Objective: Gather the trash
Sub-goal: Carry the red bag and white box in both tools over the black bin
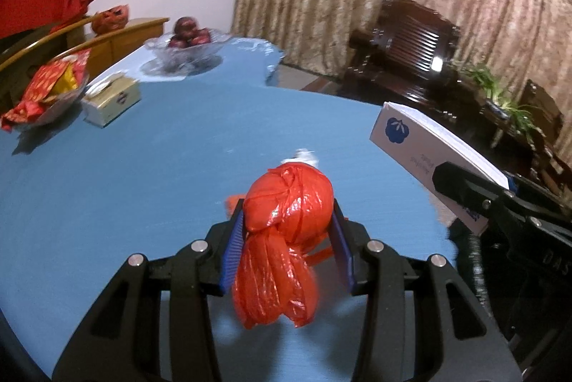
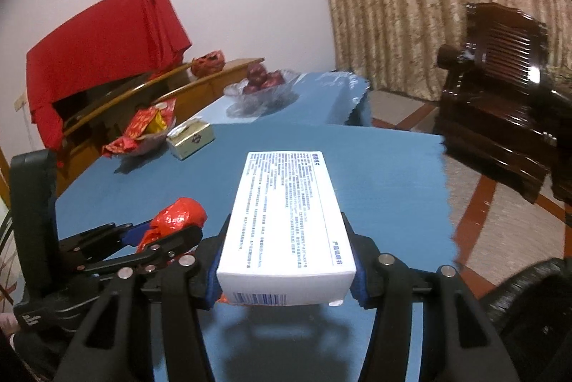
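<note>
My left gripper (image 1: 287,224) is shut on a crumpled red plastic bag (image 1: 286,207) and holds it above the blue table (image 1: 143,167). A small white scrap (image 1: 304,156) lies on the table just beyond the bag. My right gripper (image 2: 286,239) is shut on a white printed box (image 2: 286,214) and holds it flat above the table. The box also shows at the right of the left wrist view (image 1: 429,153), and the left gripper with the red bag shows at the left of the right wrist view (image 2: 178,216).
A glass bowl of red fruit (image 1: 186,46) stands at the far end. A glass dish of red and yellow packets (image 1: 46,89) and a small gold-white box (image 1: 111,99) sit at the left. Dark wooden chairs (image 2: 500,110) stand right of the table edge.
</note>
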A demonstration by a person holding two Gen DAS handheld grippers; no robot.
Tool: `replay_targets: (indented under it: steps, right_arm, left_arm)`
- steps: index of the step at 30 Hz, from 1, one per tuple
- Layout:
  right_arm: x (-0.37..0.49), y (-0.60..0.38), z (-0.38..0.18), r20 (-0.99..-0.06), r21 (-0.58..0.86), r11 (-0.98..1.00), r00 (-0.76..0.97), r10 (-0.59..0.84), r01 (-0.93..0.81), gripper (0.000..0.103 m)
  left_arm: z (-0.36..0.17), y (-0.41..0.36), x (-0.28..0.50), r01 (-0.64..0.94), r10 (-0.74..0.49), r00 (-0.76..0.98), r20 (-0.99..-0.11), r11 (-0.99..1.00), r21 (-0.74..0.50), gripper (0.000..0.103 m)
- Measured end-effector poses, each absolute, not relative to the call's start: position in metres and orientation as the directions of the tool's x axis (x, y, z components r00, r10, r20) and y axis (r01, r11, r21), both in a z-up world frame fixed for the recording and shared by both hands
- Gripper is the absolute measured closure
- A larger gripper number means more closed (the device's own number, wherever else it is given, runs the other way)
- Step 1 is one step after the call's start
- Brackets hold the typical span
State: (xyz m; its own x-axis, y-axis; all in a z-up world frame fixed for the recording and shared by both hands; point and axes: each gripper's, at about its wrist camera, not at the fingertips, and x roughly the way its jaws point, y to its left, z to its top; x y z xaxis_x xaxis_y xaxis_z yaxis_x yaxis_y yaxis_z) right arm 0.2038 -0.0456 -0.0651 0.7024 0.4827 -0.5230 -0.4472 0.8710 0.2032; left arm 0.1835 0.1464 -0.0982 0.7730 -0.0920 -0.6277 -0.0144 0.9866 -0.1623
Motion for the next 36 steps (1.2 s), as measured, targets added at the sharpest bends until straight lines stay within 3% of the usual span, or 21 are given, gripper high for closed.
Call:
replay_targets:
  steps: [16, 36]
  right_arm:
    - [0.144, -0.171, -0.039, -0.489, 0.173, 0.956, 0.822, 0.291, -0.236, 0.049]
    - [0.088, -0.298, -0.061, -0.534, 0.152, 0.987, 0.844, 0.039, 0.05, 0.049]
  left_arm:
    - [-0.075, 0.026, 0.169, 0.22, -0.283, 0.763, -0.581, 0.959, -0.179, 0.06]
    - [-0.092, -0.117, 0.16, 0.465, -0.461, 0.666, -0.586, 0.871, -0.158, 0.06]
